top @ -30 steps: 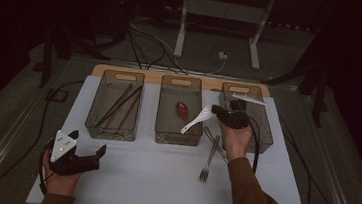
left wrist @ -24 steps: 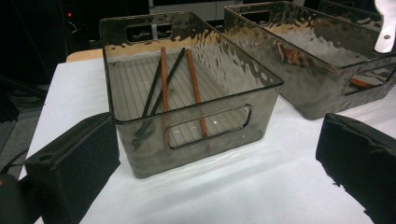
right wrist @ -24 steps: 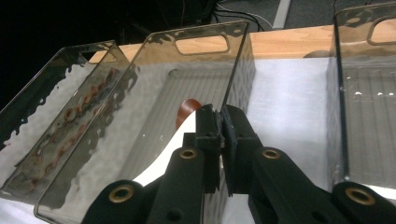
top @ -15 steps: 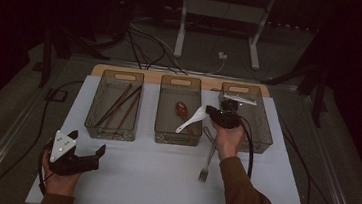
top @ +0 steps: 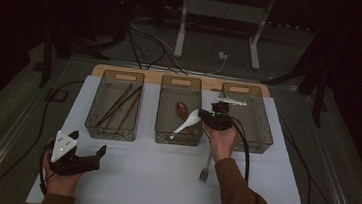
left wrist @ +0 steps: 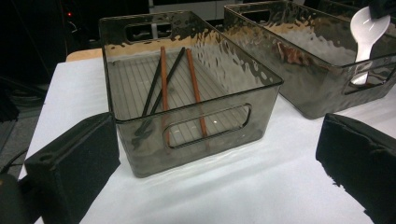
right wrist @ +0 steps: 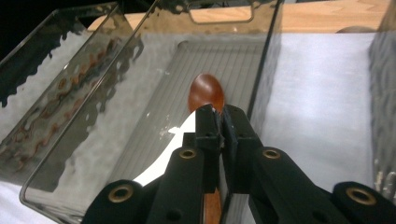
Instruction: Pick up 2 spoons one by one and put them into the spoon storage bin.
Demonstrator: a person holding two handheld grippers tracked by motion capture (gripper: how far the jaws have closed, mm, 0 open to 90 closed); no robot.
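High view: the right hand (top: 221,141) reaches forward from the bottom and holds the right gripper (top: 203,115) at the near right corner of the middle bin (top: 176,131), jaws clenched on the handle of a white spoon (top: 187,123) that slants down-left over that bin. The left hand (top: 59,180) rests low at the mat's near-left, and the left gripper (top: 87,146) has its jaws spread, grasping nothing. 3 bins stand in a row. A brown spoon (top: 183,109) lies in the middle one, chopsticks (top: 121,105) lie in the left bin (top: 112,130), and 1 fork (top: 206,167) lies on the mat beside the right forearm.

Left gripper view: 2 black pads stand wide apart before the left bin, which holds 4 chopsticks (left wrist: 163,84), 2 brown and 2 black.

Right gripper view: jaws pinch the white spoon (right wrist: 173,142) above the brown spoon (right wrist: 206,92).
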